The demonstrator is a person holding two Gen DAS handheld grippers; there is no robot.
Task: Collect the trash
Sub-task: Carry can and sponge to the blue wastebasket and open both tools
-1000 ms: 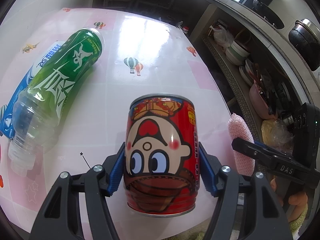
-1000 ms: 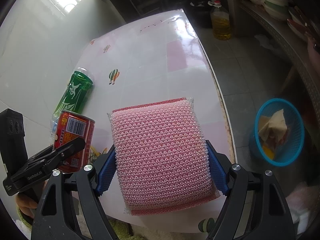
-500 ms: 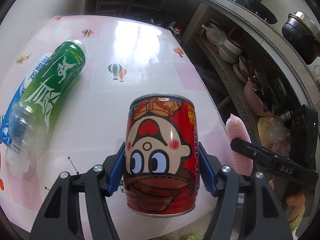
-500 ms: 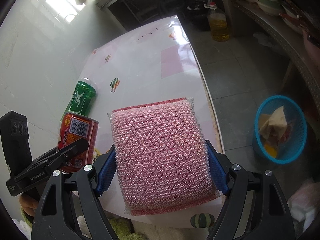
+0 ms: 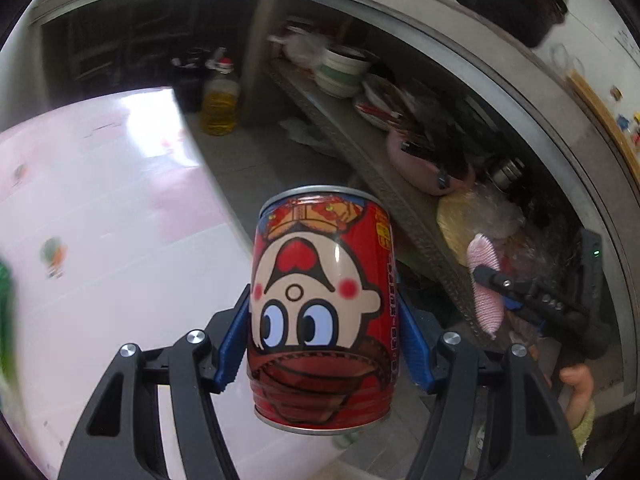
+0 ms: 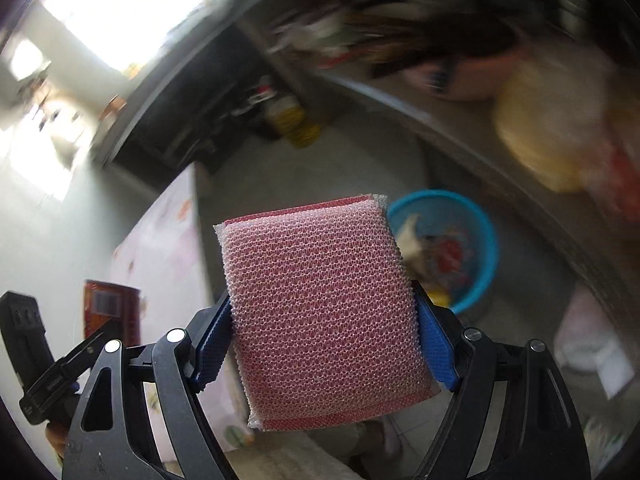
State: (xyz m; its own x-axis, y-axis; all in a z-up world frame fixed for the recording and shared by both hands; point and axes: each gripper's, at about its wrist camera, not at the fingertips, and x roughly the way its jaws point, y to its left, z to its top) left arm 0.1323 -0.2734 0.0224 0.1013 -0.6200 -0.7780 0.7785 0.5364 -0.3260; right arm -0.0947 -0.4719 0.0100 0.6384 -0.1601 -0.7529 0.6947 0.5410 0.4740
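The desk point(image 5: 100, 240) fills the left wrist view from 8 to 10 o'clock, a green bottle point(image 5: 6, 312) on it at 9, uncollected. The blue basket point(image 6: 476, 240) on the floor, at 2 o'clock of the sponge in the right view, already holds scraps. The right tool point(image 6: 324, 344) pinches the pink sponge point(image 6: 320, 304); the left tool point(image 5: 322, 344) pinches the red can point(image 5: 320, 304). Both are lifted, neither dropped yet

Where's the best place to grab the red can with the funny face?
Around its middle, from the two sides. The red can is a short round cylinder, so flat pads meet its curved wall squarely there. The left gripper holds it just so, one blue pad on each side.
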